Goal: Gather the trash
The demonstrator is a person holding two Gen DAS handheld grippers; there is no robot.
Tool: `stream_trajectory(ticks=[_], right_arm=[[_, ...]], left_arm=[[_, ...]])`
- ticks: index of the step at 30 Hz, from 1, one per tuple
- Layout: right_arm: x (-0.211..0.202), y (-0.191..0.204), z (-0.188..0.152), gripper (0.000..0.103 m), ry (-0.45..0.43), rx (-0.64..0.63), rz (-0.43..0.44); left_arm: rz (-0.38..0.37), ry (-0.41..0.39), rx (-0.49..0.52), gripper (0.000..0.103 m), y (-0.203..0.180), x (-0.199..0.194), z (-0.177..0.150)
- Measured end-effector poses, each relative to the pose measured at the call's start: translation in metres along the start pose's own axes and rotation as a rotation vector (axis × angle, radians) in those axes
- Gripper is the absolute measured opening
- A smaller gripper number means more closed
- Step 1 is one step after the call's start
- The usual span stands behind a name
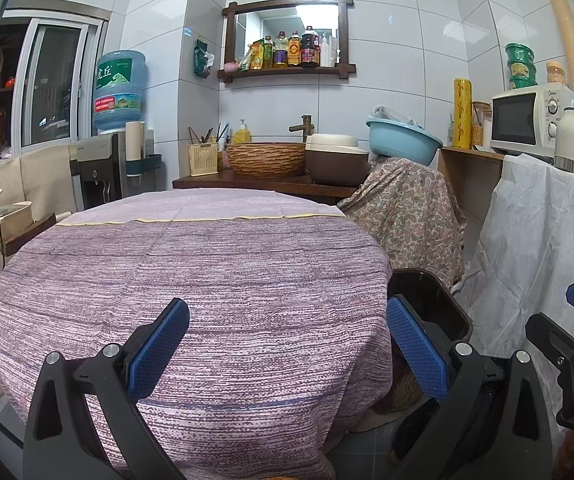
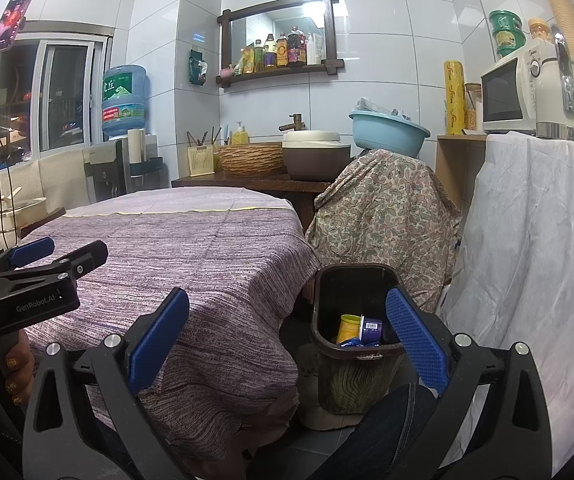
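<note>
A dark bin (image 2: 351, 354) with a wood-print wall stands on the floor right of the round table (image 2: 191, 248). Inside it lie a yellow cup (image 2: 347, 327), a purple-white cup (image 2: 371, 328) and a blue wrapper (image 2: 353, 344). My right gripper (image 2: 287, 340) is open, its blue pads spanning the table edge and the bin. My left gripper (image 1: 287, 344) is open above the purple tablecloth (image 1: 191, 280), with nothing between its fingers. The bin (image 1: 431, 300) shows partly behind its right pad. The left gripper (image 2: 47, 254) also appears at the left of the right wrist view, held by a hand (image 2: 11, 364).
A paisley-covered object (image 2: 383, 216) with a blue basin (image 2: 387, 128) sits behind the bin. A white sheet (image 2: 535, 260) drapes the counter at right, under a microwave (image 2: 507, 96) and kettle. A counter with rice cooker (image 2: 313, 156) and basket stands behind the table. My knee (image 2: 391, 432) is near the bin.
</note>
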State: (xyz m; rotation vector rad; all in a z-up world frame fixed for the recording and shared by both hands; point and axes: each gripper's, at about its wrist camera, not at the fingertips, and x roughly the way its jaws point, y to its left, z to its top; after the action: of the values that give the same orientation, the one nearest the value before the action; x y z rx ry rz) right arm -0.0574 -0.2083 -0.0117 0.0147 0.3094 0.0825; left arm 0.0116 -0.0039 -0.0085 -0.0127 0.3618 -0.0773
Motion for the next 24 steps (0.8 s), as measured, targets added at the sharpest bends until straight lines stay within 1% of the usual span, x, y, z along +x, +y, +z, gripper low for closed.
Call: stream_trajectory(ticks=[24], right_arm=[[0.0008,-0.0002,-0.0003,0.097,0.002,-0.001,0.000]], left_arm=[[-0.002,-0.003,-0.002,0.098,0.0010,0.0003,-0.0047]])
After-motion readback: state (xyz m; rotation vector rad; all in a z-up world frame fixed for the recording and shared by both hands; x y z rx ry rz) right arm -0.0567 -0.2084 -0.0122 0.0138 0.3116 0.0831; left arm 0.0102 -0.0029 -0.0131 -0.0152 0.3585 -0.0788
